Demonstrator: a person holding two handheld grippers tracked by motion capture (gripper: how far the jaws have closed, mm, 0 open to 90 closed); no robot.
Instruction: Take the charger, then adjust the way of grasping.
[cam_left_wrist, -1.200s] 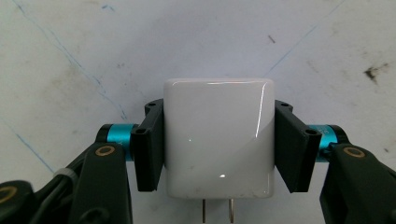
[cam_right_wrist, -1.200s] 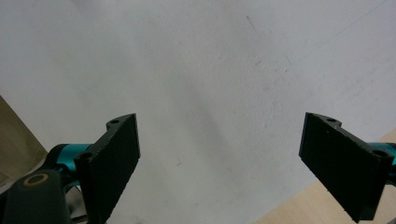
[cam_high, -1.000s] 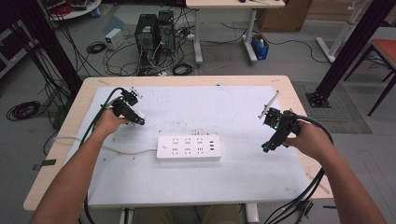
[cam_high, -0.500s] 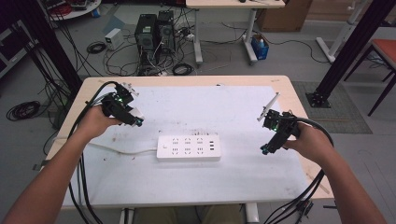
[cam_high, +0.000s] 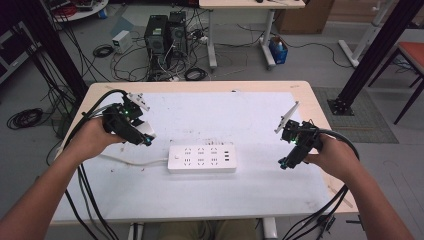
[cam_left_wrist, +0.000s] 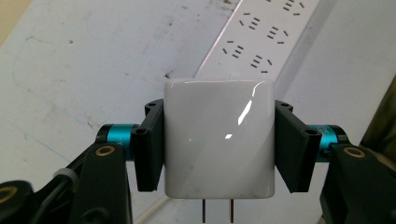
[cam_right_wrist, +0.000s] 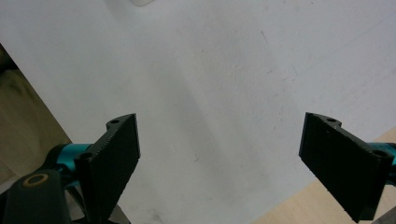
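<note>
Since a second ago: left hand swung outward toward the table's left edge and back in, now near the strip's left end again; right hand barely shifted; power strip unmoved.

Largest first. White-topped table (cam_high: 250, 107), scuffed and marked, wooden border along its edges. At its middle, lying flat: white power strip (cam_high: 202, 159), long and rectangular, rows of socket slots plus a few small ports at its right end, cord running off to the left. No plug seated in any socket.

Next, left gripper (cam_left_wrist: 218, 144), up and to the left of the strip, clenched on a white charger plug (cam_left_wrist: 218, 138). Plug itself: glossy, squarish, rounded corners, two metal prongs jutting from its lower edge in the left gripper view, pinched squarely by its two opposite sides. Strip's sockets visible just beyond it in that view, apart from the prongs.

Then right gripper (cam_high: 294, 146), to the right of the strip and well clear of it, jaws spread wide, nothing between them.

Progress, as a judgement: pick-up done, plug secured and held above the table. Left to do, probably: turning prongs toward a socket, lining up, pressing in. Possibly steadying the strip with the free gripper.
</note>
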